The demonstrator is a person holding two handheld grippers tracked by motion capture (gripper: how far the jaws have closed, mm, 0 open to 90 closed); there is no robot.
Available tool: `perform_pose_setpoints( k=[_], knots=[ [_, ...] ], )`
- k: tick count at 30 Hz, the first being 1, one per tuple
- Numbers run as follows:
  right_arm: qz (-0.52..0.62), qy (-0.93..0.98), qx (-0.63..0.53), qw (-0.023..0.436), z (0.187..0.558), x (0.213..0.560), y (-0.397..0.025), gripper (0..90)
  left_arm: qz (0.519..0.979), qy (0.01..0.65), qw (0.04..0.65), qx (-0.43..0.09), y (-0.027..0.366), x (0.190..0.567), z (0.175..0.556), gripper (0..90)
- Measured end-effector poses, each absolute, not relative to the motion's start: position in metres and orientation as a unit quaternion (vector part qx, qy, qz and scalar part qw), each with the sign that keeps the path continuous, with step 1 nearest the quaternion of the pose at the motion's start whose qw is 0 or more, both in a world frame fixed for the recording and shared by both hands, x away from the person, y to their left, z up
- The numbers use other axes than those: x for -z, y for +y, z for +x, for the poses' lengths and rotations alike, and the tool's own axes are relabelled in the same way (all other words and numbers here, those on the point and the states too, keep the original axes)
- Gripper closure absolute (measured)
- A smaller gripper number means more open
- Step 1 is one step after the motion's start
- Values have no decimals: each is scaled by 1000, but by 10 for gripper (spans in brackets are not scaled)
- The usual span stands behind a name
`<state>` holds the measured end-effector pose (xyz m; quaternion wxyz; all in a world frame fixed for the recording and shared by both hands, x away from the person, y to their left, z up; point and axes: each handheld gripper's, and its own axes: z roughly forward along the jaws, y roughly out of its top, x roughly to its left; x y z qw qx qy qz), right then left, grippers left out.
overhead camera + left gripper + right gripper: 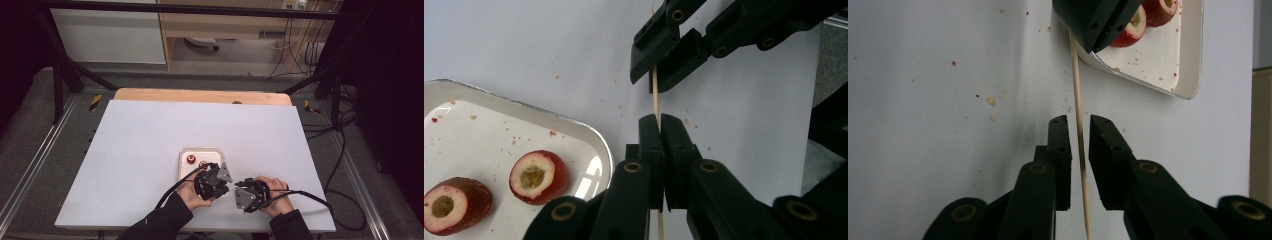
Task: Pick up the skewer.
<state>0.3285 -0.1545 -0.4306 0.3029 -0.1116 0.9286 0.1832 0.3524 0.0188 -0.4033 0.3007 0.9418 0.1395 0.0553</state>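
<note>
One thin skewer (655, 97), clamped by left gripper (659, 121); right gripper (1079, 125) narrowly open around it. Two cored red fruit pieces (538, 177) on tray (596, 145), prob. hawthorn. No writing legible.

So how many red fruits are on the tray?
2. Both sit on the white tray, side by side: one fruit nearer the grippers, the other fruit beside it. None seems hidden.
</note>
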Motion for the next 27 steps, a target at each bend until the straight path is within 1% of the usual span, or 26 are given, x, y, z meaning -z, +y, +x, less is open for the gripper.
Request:
perform_pose_setpoints(
  k=[5,9,14,16,19,23,27],
  knots=[
    [-125,930,-173,300,328,432,-154,857,942,136,301,-53,19,404,352,883],
    [-130,929,-167,305,328,432,-154,883,943,135,299,-53,19,405,352,882],
    [-140,927,-163,307,329,431,-155,888,942,141,300,-49,21,404,355,868],
    [-142,927,-157,310,329,430,-155,888,943,147,296,-44,24,402,357,823],
    [-145,927,-151,312,329,429,-155,888,948,154,276,-34,29,400,360,784],
    [-156,923,-144,322,329,426,-150,888,956,152,249,-29,31,398,363,776],
    [-167,921,-127,327,329,423,-145,888,958,155,239,-25,31,400,362,810]
  ],
)
